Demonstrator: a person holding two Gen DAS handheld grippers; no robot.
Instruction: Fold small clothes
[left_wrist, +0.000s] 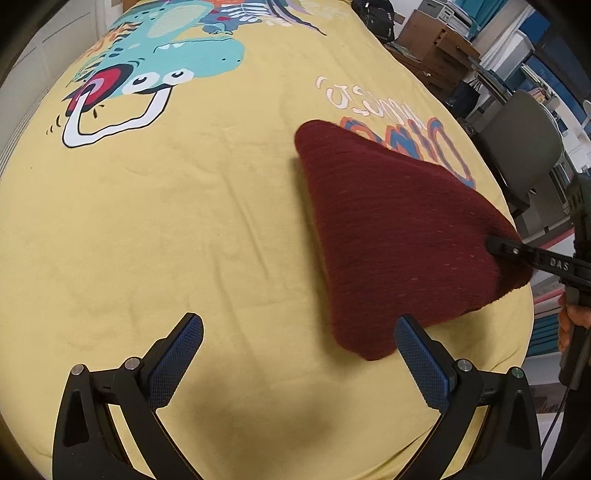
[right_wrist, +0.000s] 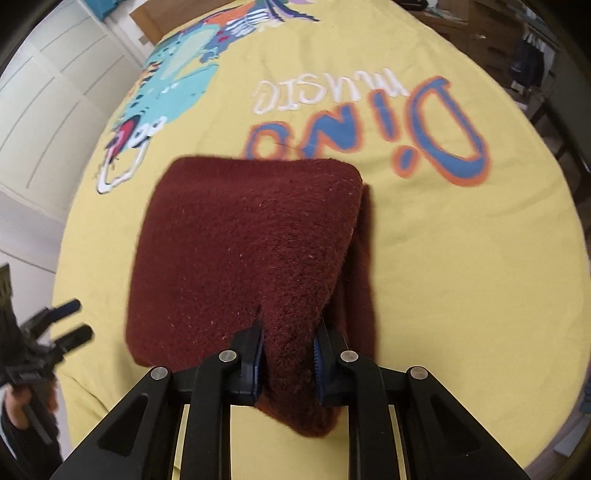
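A dark red fleecy cloth (left_wrist: 399, 236) lies folded on the yellow dinosaur-print sheet (left_wrist: 184, 229). In the right wrist view the cloth (right_wrist: 251, 251) fills the middle, its near edge bunched up. My right gripper (right_wrist: 288, 354) is shut on that near edge and lifts it a little; it also shows in the left wrist view (left_wrist: 495, 246) at the cloth's right corner. My left gripper (left_wrist: 299, 354) is open and empty, just left of the cloth's near corner. It shows in the right wrist view (right_wrist: 74, 321) at the far left, apart from the cloth.
The sheet (right_wrist: 461, 258) covers a bed with a large "Dino music" print (right_wrist: 369, 125) beyond the cloth. A grey chair (left_wrist: 524, 144) and wooden furniture (left_wrist: 439, 48) stand past the bed's right edge. White cupboard doors (right_wrist: 55, 110) are to the left.
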